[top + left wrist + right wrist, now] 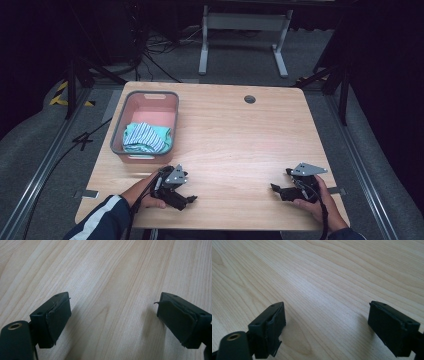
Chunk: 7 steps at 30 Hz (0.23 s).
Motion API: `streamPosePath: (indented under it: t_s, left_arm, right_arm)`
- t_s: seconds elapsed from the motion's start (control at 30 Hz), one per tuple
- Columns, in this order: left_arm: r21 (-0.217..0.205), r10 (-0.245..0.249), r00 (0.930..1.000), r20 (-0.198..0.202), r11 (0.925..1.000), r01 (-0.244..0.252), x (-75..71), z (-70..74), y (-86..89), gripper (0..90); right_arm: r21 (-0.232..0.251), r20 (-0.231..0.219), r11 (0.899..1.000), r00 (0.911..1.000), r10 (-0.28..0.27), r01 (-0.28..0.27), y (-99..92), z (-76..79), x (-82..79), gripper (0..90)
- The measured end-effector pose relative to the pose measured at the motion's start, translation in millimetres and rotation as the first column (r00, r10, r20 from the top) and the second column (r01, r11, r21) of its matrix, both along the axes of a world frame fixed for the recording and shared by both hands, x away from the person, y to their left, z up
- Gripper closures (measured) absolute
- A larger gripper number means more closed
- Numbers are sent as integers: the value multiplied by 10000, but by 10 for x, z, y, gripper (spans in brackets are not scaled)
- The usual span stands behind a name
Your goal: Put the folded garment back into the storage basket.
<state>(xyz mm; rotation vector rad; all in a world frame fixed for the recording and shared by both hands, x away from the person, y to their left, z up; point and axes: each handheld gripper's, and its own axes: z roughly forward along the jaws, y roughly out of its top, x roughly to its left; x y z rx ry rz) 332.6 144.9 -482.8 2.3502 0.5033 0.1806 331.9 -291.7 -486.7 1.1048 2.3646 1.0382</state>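
My left gripper [189, 200] rests low over the wooden table [235, 140] near its front left, held in a hand with a striped sleeve. In the left gripper view its jaws stand wide apart, left gripper [112, 315] open, bare wood between the pads. My right gripper [276, 189] sits near the front right of the table, pointing left. In the right gripper view the right gripper [327, 320] is open too, with nothing between its fingers. A pink basket with a grey rim [118, 131] stands at the left of the table. It holds folded striped and teal cloths [146, 137].
A round cable hole [249, 99] sits near the table's far edge. Behind the table stands a white metal frame [243, 30] on the grey floor, with cables [155, 47] lying to its left. Dark curtains close both sides.
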Motion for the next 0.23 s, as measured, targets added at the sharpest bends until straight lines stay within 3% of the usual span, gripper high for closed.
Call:
streamPosePath:
  t_s: [0.23]
  left_arm:
    - [6,9,10000,5,10000,-9,0,0,-1,119]
  right_arm:
    - [30,-11,10000,10000,-12,12,1,1,-1,151]
